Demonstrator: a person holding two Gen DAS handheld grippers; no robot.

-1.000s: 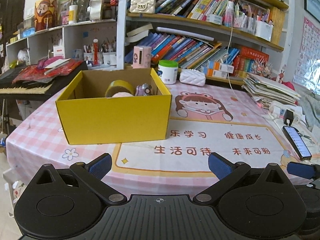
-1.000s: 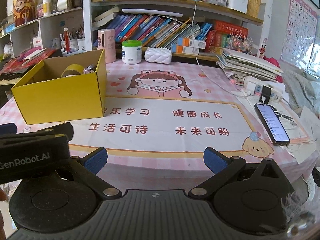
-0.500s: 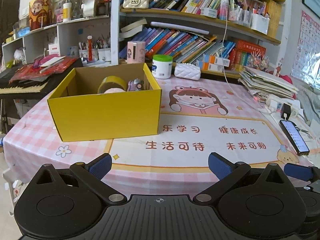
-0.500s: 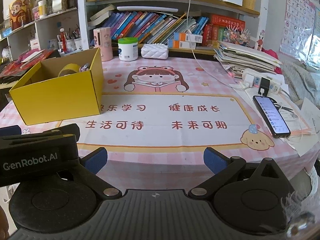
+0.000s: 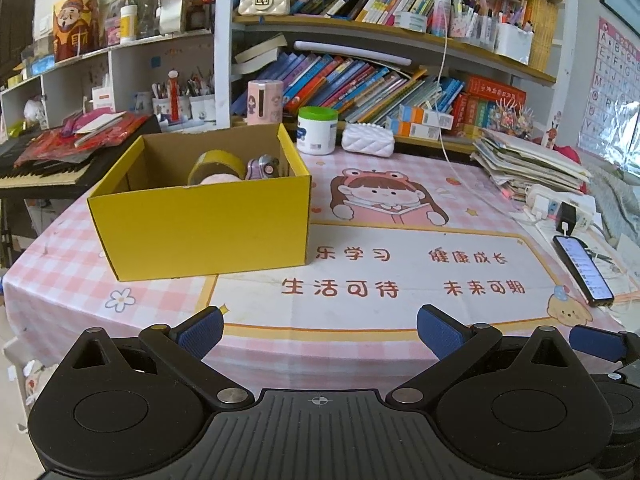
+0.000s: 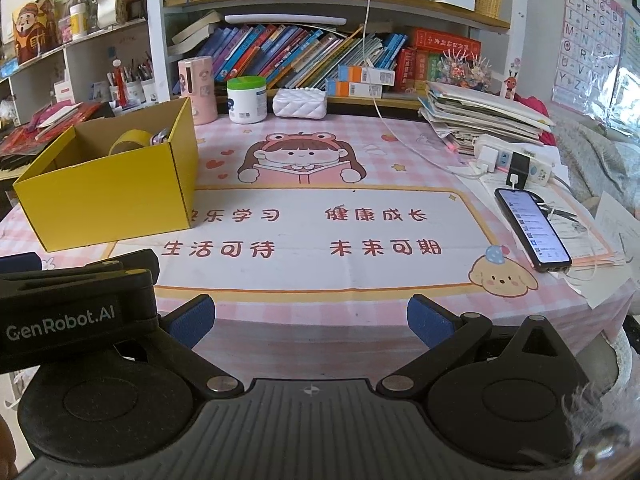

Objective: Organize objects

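Yellow box [image 5: 200,228] wall half hides tape roll [image 5: 216,164].

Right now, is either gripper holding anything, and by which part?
Nothing is held. The left gripper and right gripper are both open and empty, short of the yellow box.

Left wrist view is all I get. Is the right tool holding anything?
Observer: No. The right tool is open, with nothing between its pads.
Operator: Where is the left tool relative to it?
Observer: The left tool is close on its left; its black body shows in the lower-left corner of the right wrist view.
Operator: Anything past the phone on the right?
Observer: Yes. A white sheet lies beyond the phone, and its corner reaches the table's edge.
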